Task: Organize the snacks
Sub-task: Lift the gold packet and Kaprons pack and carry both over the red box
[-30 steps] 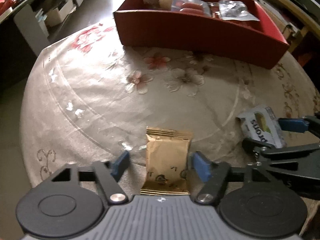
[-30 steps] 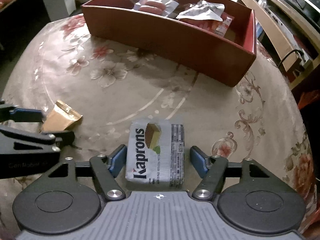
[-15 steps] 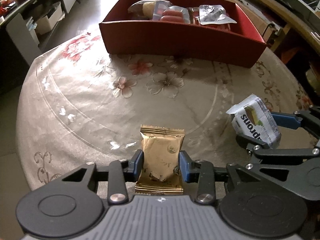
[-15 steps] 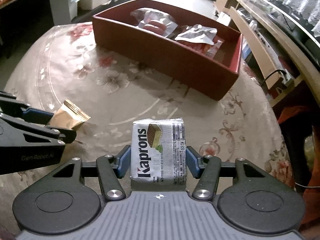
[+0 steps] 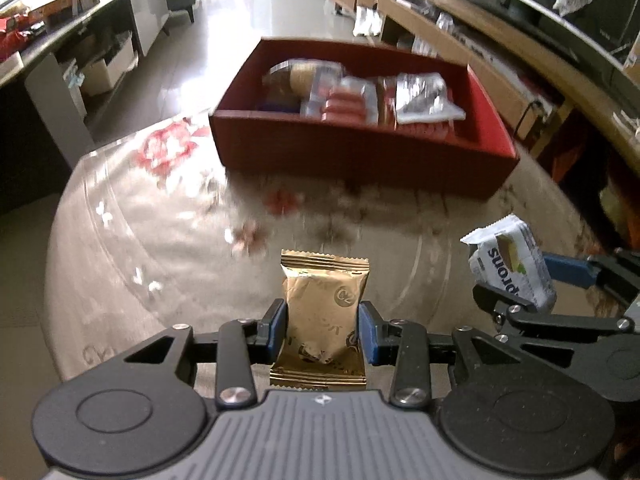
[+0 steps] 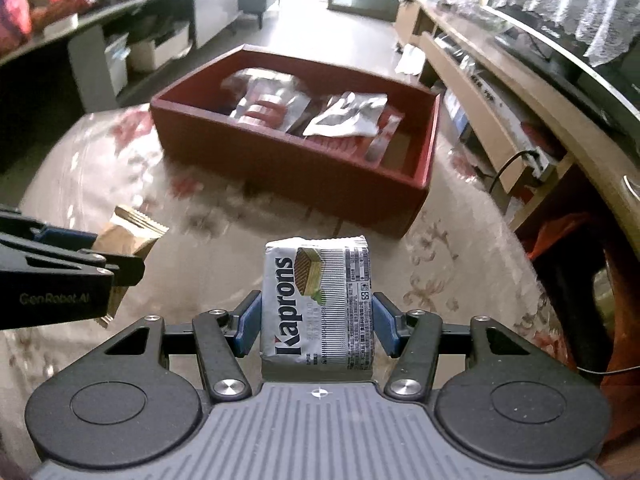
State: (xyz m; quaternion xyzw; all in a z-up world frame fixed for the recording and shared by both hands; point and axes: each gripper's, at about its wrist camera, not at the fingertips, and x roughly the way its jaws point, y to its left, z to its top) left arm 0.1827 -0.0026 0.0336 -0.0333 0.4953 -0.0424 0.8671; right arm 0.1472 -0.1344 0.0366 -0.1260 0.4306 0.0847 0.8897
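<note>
The left tool [image 5: 322,334] is pinching a gold snack packet [image 5: 323,316] above the round, floral-clothed worktop [image 5: 120,248]; the right tool [image 6: 317,326] is clamping a Kaprons wafer pack [image 6: 318,304]. A red box [image 6: 288,160] is sitting at the far edge, shelving lining the room.

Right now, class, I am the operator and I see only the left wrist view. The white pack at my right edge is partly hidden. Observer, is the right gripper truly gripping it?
Observer: Yes. In the right wrist view, both blue fingers of the right gripper press the two sides of the Kaprons wafer pack.
Operator: My left gripper holds the gold packet. Is there free space in the red box?
Observer: Yes. Its near right corner shows bare floor, beside the silver packet. Your view hides that spot behind the front wall.
</note>
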